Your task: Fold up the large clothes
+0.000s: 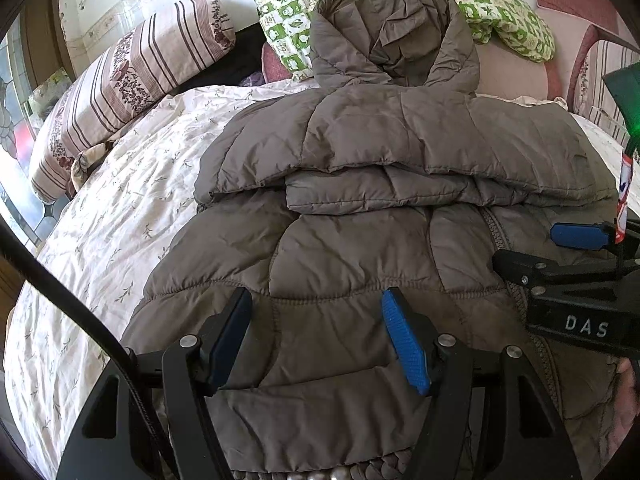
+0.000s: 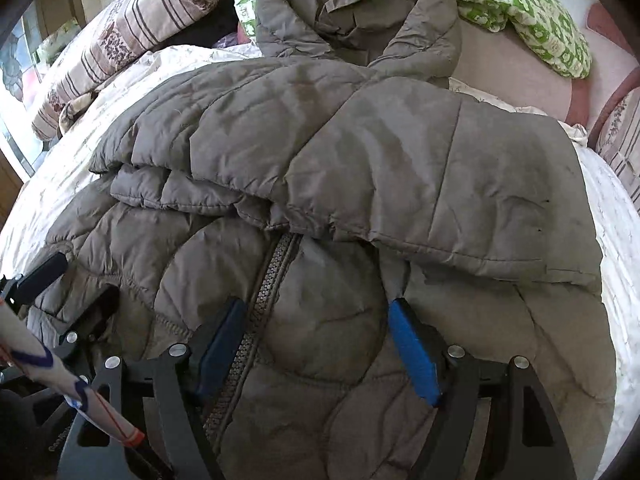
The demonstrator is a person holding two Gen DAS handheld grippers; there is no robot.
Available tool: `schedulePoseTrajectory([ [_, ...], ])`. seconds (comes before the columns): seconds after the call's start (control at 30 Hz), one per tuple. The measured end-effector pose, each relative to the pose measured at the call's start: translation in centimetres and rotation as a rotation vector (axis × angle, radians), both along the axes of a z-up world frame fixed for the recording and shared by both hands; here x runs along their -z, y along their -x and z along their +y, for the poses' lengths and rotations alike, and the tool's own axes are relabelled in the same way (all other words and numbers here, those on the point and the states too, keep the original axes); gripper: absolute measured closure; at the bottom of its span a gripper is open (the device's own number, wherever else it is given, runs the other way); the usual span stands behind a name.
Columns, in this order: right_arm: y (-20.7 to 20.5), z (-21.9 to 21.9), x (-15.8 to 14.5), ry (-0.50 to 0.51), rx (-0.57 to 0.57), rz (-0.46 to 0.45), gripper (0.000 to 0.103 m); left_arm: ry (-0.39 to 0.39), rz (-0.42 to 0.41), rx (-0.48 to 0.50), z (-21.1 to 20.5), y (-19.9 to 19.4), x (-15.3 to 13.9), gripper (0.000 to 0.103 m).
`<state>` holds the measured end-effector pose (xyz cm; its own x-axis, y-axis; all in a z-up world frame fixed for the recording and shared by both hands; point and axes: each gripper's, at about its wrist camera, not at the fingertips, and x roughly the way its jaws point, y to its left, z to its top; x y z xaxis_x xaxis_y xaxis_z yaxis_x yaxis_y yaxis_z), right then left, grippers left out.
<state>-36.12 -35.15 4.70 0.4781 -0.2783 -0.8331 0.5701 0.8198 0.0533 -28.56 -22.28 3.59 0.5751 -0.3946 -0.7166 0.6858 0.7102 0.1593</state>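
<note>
A grey puffer jacket [image 1: 360,248] lies on the bed [image 1: 120,208], sleeves folded across its chest, long axis running from the hem under both grippers away to the hood [image 1: 392,36]. Left gripper [image 1: 316,340] and right gripper [image 2: 316,344] stand side by side over the hem, both open, gripping nothing. Pillows [image 1: 132,76] beyond the hood limit room ahead.

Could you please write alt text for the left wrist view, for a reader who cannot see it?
A brown quilted hooded jacket lies on a floral bedsheet, sleeves folded across its chest. The left gripper hovers open over the hem, with the right gripper at the right edge. Striped and green patterned pillows lie behind.
</note>
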Motion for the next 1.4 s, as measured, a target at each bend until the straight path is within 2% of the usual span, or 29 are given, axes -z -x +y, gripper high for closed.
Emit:
schedulePoseTrajectory([
  [0.17, -0.2, 0.5, 0.2, 0.033, -0.005, 0.020, 0.021, -0.005, -0.003, 0.001, 0.0, 0.0, 0.1, 0.036],
  [0.97, 0.0, 0.1, -0.2, 0.014, 0.001, 0.012, 0.019, -0.009, -0.004, 0.002, -0.1, 0.0, 0.2, 0.035],
  [1.07, 0.8, -0.4, -1.5, 0.001, 0.008, -0.041, 0.019, -0.004, 0.001, 0.002, 0.0, 0.0, 0.2, 0.034],
  [1.27, 4.0, -3.5, -4.8, 0.039, 0.139, -0.189, 0.019, 0.031, 0.020, 0.023, 0.3, -0.2, -0.8, 0.034],
  [1.37, 5.5, -5.9, -4.9, 0.033, 0.241, -0.209, 0.019, 0.071, 0.014, 0.030, 0.3, -1.0, -2.2, 0.034],
  [1.4, 5.9, -6.8, -4.6, 0.015, 0.272, -0.204, 0.021, 0.076, 0.015, 0.026, 0.2, -1.5, -2.5, 0.030],
])
